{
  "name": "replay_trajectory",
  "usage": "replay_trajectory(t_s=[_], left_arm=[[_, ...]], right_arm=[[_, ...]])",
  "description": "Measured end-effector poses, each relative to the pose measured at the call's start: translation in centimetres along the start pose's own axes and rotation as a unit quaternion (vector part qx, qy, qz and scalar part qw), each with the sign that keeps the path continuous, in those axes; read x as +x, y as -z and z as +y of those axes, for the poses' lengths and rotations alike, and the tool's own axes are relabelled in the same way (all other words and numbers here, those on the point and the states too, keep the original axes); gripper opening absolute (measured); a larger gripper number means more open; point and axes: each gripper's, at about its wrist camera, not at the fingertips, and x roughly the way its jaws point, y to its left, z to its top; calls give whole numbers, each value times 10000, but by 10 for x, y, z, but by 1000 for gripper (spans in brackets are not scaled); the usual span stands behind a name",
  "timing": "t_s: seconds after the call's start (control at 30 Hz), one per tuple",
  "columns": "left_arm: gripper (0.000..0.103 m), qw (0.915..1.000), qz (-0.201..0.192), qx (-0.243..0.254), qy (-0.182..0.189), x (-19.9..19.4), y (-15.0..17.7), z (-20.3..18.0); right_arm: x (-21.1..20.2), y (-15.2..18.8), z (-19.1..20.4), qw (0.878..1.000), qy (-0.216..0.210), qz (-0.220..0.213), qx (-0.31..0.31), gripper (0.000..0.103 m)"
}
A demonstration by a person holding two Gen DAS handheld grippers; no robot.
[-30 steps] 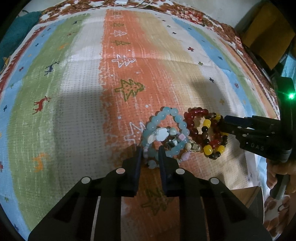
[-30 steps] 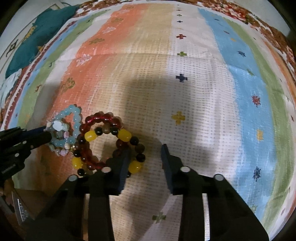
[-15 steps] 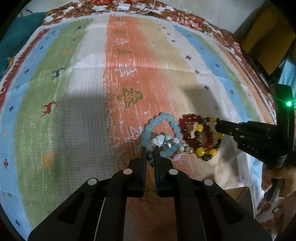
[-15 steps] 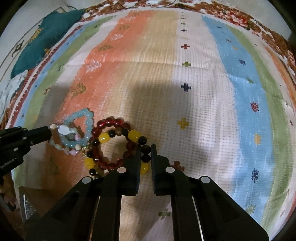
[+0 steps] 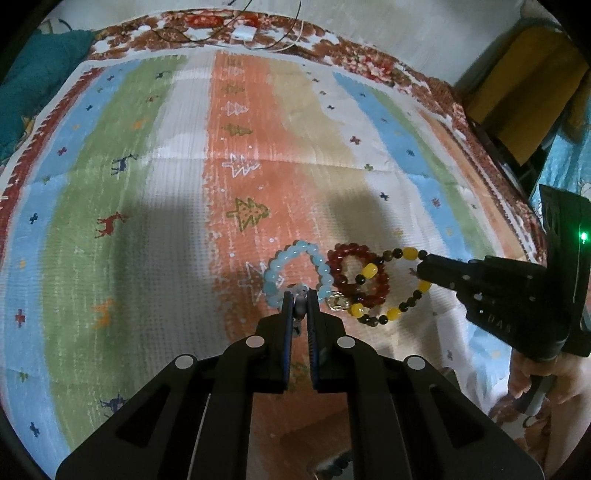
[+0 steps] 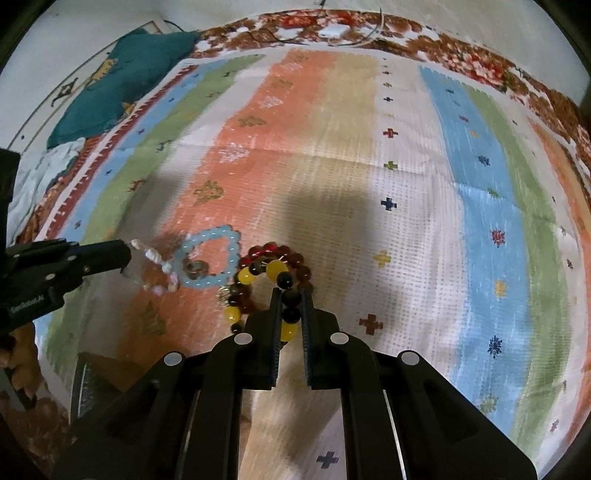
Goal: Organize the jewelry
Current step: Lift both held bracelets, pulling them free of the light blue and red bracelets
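Observation:
Several bead bracelets lie bunched on the striped cloth [image 5: 147, 221]. My left gripper [image 5: 300, 295] is shut on a pale mixed-bead bracelet [image 6: 155, 258] and pulls it up and leftward. A light blue bracelet [image 5: 295, 254] and a dark red bracelet [image 5: 354, 254] lie beside it, also in the right wrist view [image 6: 210, 254] [image 6: 273, 251]. My right gripper [image 6: 290, 295] is shut on a yellow-and-black bead bracelet [image 5: 406, 254], seen between its fingers [image 6: 284, 266]. A small gold charm [image 5: 338, 303] lies between the bracelets.
A teal cloth [image 6: 122, 74] lies at the far left corner. A white charger with cables [image 5: 243, 34] sits at the far edge. A brown box corner [image 6: 92, 376] is at the near edge. A yellow object [image 5: 524, 96] stands beyond the right side.
Both grippers closed on their bracelets. The left one now lifts the pale bracelet away; the right one draws the yellow-and-black bracelet out of the pile.

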Motion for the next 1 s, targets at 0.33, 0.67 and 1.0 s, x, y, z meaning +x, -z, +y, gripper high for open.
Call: replay_trajectory(t_s=[0.33, 0.67, 1.0], left_arm=[[7, 9999, -98, -70, -15, -11, 6, -4], [7, 9990, -267, 177, -298, -28, 11, -16], [7, 9982, -471, 254, -276, -49, 16, -25]], right_arm=[[-20, 7, 12, 9998, -116, -158, -85, 11], [-38, 13, 22, 9991, -205, -337, -148, 11], [-60, 18, 31, 9976, -305, -579, -221, 11]])
